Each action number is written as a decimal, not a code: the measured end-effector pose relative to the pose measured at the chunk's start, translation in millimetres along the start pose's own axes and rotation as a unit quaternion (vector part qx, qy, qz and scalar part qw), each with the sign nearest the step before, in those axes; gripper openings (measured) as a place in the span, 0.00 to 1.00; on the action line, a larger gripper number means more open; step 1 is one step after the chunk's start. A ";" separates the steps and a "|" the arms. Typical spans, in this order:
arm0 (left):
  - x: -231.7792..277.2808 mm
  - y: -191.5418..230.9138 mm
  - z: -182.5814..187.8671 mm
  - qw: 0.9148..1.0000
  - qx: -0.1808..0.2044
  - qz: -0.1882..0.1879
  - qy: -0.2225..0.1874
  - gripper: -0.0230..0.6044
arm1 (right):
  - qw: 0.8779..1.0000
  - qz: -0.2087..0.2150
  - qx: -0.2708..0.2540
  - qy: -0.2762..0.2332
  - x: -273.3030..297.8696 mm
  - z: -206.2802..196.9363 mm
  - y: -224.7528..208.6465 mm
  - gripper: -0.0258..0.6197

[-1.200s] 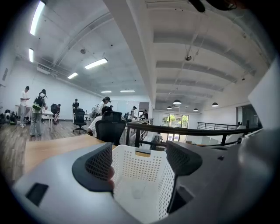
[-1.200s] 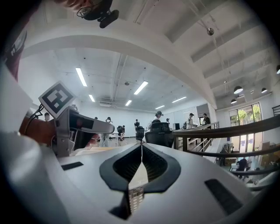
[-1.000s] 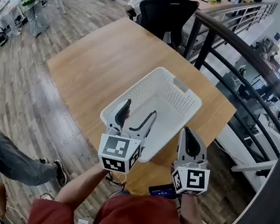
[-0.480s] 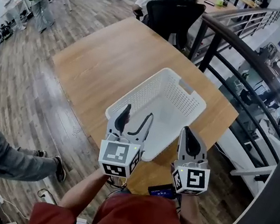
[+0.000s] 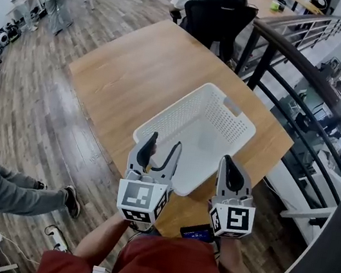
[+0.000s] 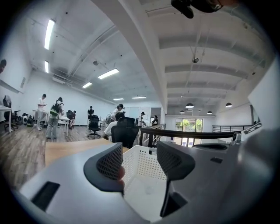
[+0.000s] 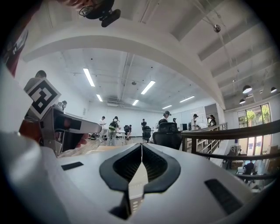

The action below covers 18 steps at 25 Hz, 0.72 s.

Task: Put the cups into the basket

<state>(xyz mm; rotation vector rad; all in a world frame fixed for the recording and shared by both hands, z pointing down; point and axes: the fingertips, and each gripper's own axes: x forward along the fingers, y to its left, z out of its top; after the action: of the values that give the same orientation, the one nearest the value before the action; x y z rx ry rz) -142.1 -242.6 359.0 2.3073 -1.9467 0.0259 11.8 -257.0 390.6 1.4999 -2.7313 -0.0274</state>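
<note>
Head view:
- White perforated basket sits on the wooden table, centre of frame. One corner points to the upper middle; its near edge faces the bottom of the frame.
- Left gripper is at lower centre, held level. Its two jaw tips overlap the basket's near-left rim. I cannot tell from this view whether they touch the rim.
- Right gripper is at lower right of centre, also level. Its tip is just beside the basket's near-right edge.

Left gripper view:
- Jaws stand partly apart and have just been closing.
- Nothing sits between the pads.
- The basket's white inside and its holed far wall show through the gap, directly ahead of the jaws.

Right gripper view:
- Jaws meet along a thin line at centre frame, fully together, gripping nothing.
- A pale sliver of table or basket shows below the tips. I cannot tell which it is.
- The left gripper's marker cube shows at upper left.
</note>
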 end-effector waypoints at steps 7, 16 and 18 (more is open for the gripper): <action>-13.1 1.0 -2.3 1.000 0.004 0.009 -0.001 0.35 | 1.000 0.005 0.006 0.005 -0.9 -2.3 5.4 0.06; -22.1 5.0 -0.9 0.999 -0.011 0.026 -0.024 0.19 | 1.000 0.014 0.009 0.003 2.9 -4.7 11.3 0.06; -25.0 7.3 -0.1 0.999 -0.011 0.033 -0.028 0.16 | 1.000 0.017 0.008 0.002 3.3 -3.6 14.3 0.06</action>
<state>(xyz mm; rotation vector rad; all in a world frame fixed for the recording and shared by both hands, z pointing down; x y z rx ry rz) -153.5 -219.2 357.4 2.2521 -2.0384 -0.0545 -1.9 -252.2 394.6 1.4555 -2.7587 -0.0013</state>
